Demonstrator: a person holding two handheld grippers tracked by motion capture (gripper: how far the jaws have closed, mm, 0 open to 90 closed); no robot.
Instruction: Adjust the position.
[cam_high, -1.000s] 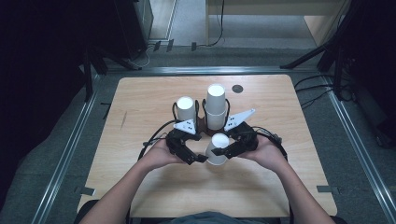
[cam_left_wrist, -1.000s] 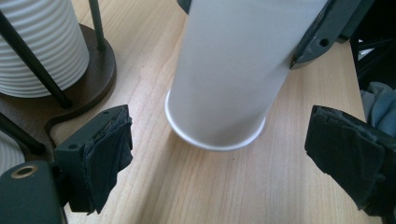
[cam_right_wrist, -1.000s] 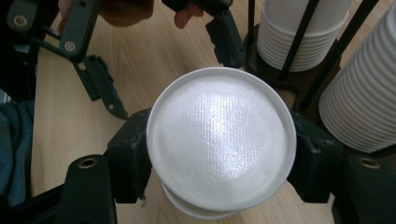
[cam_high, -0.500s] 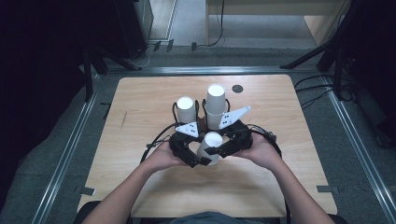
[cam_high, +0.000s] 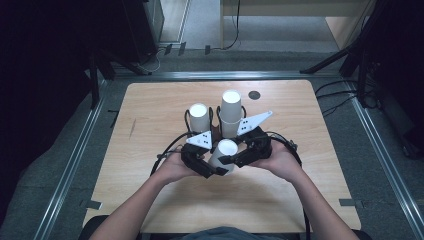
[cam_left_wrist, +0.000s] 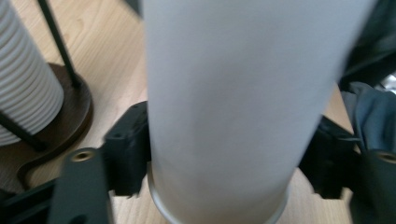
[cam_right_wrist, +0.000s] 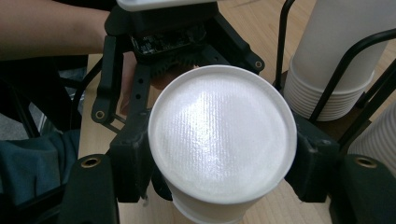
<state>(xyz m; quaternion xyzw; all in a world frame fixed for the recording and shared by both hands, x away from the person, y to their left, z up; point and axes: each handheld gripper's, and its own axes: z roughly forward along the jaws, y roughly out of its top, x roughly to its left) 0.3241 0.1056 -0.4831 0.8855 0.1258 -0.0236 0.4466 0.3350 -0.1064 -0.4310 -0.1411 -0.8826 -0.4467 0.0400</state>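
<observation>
Your hands: both in from the near table (cam_high: 150, 200) edge, meeting just in front of the cup rack (cam_high: 216, 131).
L gripper (cam_high: 214, 168): your left one, on the near-left side of the rack. Jaws pinch the white cup's (cam_high: 221, 156) wall from both sides, pads touching paper in the left gripper view, cup (cam_left_wrist: 238, 102) bottom-up w/ rolled rim at the low end.
R gripper (cam_high: 231, 161): near-right of the rack, jaws also clamped on the same cup, one each side just below its flat base (cam_right_wrist: 222, 133).
Cup: upside down, tilted a bit, held betw. both grippers just in front of the rack; can't tell if it touches the table.
Rack: dark wire frame on a brown base, mid-table.
Left stack (cam_high: 198, 117): inverted white cups in the rack's left slot, shorter.
Right stack (cam_high: 231, 112): in the right slot, taller, ribbed rims (cam_right_wrist: 322, 100) showing low down.
Dark disc (cam_high: 254, 94): on the table beyond the rack, to its right, apart from it.
</observation>
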